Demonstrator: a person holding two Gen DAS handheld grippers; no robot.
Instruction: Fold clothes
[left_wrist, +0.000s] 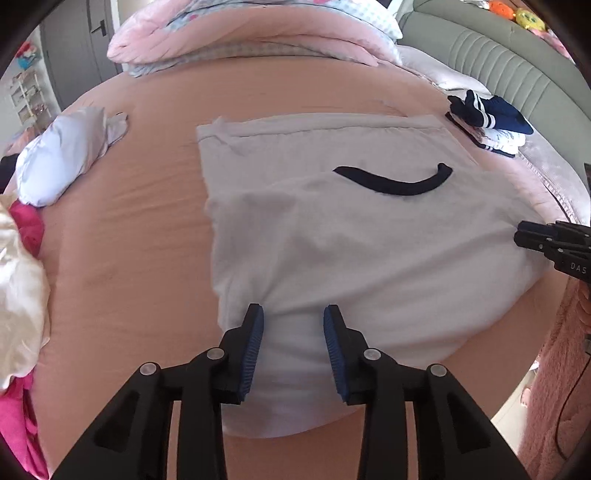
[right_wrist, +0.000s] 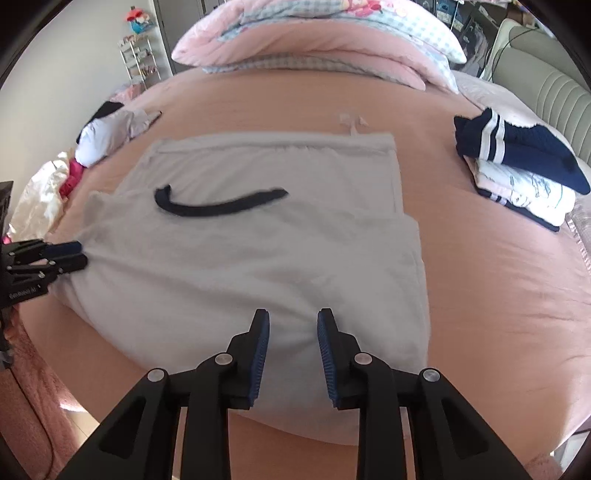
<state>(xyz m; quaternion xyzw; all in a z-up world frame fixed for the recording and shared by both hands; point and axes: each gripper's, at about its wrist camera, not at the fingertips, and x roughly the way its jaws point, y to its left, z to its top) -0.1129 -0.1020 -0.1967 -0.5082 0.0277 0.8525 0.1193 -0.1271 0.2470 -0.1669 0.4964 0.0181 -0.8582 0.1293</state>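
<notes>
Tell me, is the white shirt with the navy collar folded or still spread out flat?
Partly folded. The white shirt has its near half doubled over the far half, the navy collar on top, and a layered edge stepping along its right side.

1. The left tool (left_wrist: 293, 314) is pointed steeply downward, its blue-padded fingers (left_wrist: 255, 343) held apart with a clear gap between them.
2. The right tool (right_wrist: 291, 319) is angled down likewise, its jaws parted.
3. In each wrist view the other tool is seen at the frame's edge, fingers nearly together.
</notes>
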